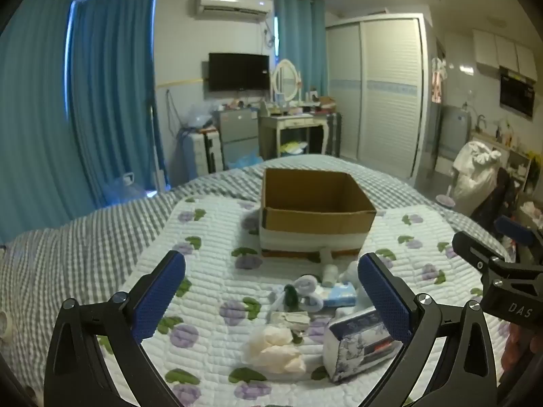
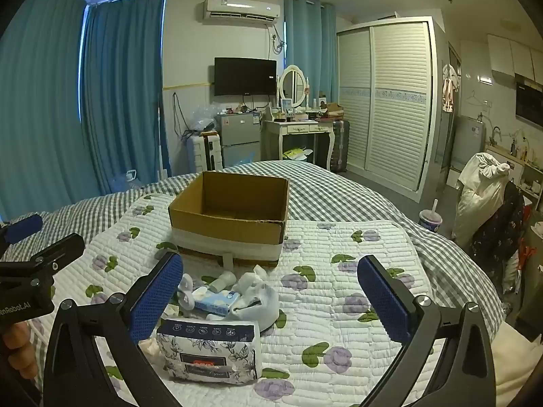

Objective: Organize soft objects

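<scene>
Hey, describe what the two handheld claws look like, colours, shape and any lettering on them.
Both match: the left claw and right claw have matte black frames with triangular cut-outs, silver screw heads at the pivots, and two fingers faced with dimpled blue pads. Seen from the other camera, the right claw's black body carries white "DAS" lettering, the left one white lettering ending in "Robot.AI". No cables or sleeves show.

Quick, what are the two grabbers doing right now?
Left hand-held gripper: open, holding nothing.
Right hand-held gripper: open, holding nothing.

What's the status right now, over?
Left gripper and right gripper open, empty. Cardboard box empty; soft items heaped before it. Nothing blocking.
</scene>
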`<action>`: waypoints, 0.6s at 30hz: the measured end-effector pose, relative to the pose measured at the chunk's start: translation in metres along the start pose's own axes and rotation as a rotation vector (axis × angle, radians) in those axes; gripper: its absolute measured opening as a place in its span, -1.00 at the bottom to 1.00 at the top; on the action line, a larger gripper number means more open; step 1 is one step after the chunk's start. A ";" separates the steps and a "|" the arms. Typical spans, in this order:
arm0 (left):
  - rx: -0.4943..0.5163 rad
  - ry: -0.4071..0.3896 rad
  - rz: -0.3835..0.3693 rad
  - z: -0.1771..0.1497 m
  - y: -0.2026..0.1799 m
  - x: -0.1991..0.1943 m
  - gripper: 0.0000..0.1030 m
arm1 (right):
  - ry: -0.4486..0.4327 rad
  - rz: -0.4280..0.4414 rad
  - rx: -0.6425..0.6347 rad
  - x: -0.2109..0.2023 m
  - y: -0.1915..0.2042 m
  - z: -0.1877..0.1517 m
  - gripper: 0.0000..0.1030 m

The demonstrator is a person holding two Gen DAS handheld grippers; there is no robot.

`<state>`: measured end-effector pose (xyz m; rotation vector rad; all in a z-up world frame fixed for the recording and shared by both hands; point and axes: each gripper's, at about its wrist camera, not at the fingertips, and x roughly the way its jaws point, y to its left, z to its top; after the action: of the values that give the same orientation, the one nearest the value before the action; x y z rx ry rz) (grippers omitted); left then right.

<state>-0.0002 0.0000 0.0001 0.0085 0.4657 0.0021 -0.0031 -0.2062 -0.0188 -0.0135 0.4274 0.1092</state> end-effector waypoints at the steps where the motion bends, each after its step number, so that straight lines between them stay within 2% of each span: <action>1: 0.005 0.009 0.002 0.000 0.000 0.000 1.00 | 0.004 0.000 -0.001 0.001 0.000 0.000 1.00; 18: 0.010 0.000 -0.003 -0.001 0.001 0.001 1.00 | 0.023 0.002 -0.008 0.008 0.002 -0.002 1.00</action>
<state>0.0001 0.0008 -0.0008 0.0176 0.4657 -0.0035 0.0034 -0.2037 -0.0236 -0.0228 0.4503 0.1127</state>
